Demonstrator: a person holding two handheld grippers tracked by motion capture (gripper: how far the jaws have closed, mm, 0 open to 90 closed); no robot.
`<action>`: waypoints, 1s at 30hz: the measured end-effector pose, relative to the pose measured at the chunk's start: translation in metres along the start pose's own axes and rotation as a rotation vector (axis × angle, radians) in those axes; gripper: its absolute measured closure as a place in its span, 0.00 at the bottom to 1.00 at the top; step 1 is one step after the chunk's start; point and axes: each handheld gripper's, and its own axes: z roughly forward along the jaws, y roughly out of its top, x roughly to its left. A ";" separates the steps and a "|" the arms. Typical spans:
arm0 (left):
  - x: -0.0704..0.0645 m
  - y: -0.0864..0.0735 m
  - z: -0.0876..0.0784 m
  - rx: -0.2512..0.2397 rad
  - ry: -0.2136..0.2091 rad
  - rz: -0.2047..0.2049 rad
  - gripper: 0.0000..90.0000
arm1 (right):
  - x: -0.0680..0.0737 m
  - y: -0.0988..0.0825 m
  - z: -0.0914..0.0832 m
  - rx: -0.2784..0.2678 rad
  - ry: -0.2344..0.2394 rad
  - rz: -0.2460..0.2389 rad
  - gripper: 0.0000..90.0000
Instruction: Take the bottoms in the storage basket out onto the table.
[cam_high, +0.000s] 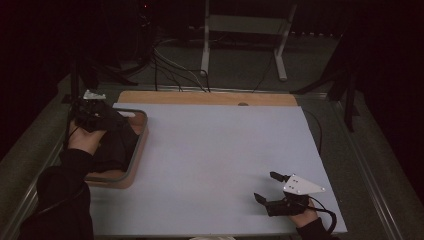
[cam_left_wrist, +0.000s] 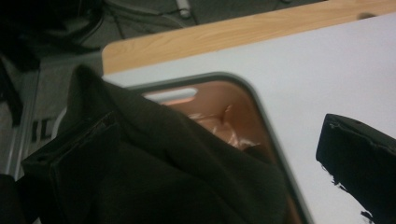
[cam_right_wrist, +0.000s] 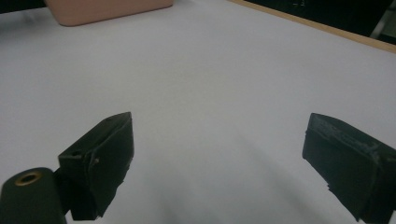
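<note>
A dark cloth (cam_high: 117, 142) lies bunched in a tan tray (cam_high: 141, 131) with a grey rim, at the table's left edge. My left gripper (cam_high: 92, 117) is held over the tray's far end. In the left gripper view the cloth (cam_left_wrist: 154, 168) drapes over its left jaw and fills most of the gap, while the right jaw stands far off over the white surface, so the gripper is open. The tray's rim (cam_left_wrist: 261, 107) curves behind the cloth. My right gripper (cam_high: 265, 186) rests low at the front right, open, with bare table between its fingers (cam_right_wrist: 107, 158).
A white sheet (cam_high: 215, 150) covers the table, with a wooden strip (cam_high: 205, 98) along its far edge. Cables (cam_high: 170, 70) and a white stand's legs (cam_high: 280, 60) lie on the floor beyond. The tray's corner (cam_right_wrist: 107, 9) is far ahead of the right gripper.
</note>
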 end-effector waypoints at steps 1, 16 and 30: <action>0.001 -0.001 0.003 0.009 0.019 -0.011 0.00 | 0.000 0.000 0.000 -0.001 0.001 -0.001 0.10; 0.006 -0.019 0.046 0.097 0.087 -0.143 0.00 | 0.000 -0.001 0.002 0.013 -0.001 0.001 0.10; 0.002 -0.028 0.063 0.147 0.214 -0.109 0.00 | 0.000 -0.002 0.003 0.026 -0.002 -0.004 0.10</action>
